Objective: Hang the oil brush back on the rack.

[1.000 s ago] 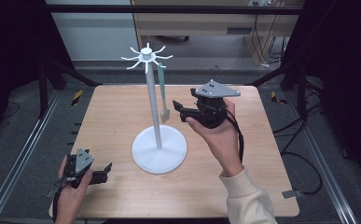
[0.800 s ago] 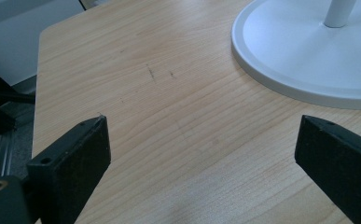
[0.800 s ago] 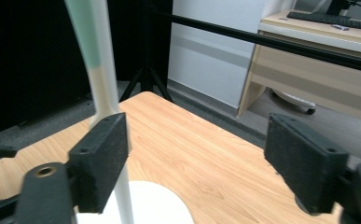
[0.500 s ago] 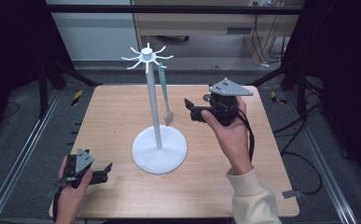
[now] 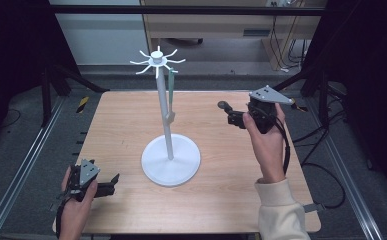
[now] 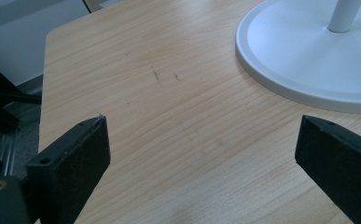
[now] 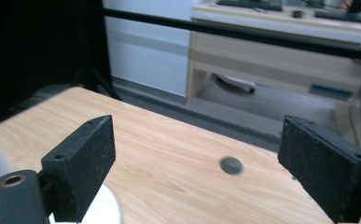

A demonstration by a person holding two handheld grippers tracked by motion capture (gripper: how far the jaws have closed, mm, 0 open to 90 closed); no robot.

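Since the earlier frames, the right claw (image 5: 227,114) has pulled back to the right, away from the white stand (image 5: 170,159), leaving the slim green-grey piece (image 5: 170,100) hanging from the spoked top of the stand. At the near left corner of the tabletop (image 5: 131,115), the left claw (image 5: 112,184) rests low, jaws wide apart and empty, with the round base of the stand (image 6: 308,60) ahead and to its right. Farther right, the right claw is held above the tabletop, jaws wide apart, gripping nothing; the hanging piece is off to its left. No readable writing or brand shows anywhere.
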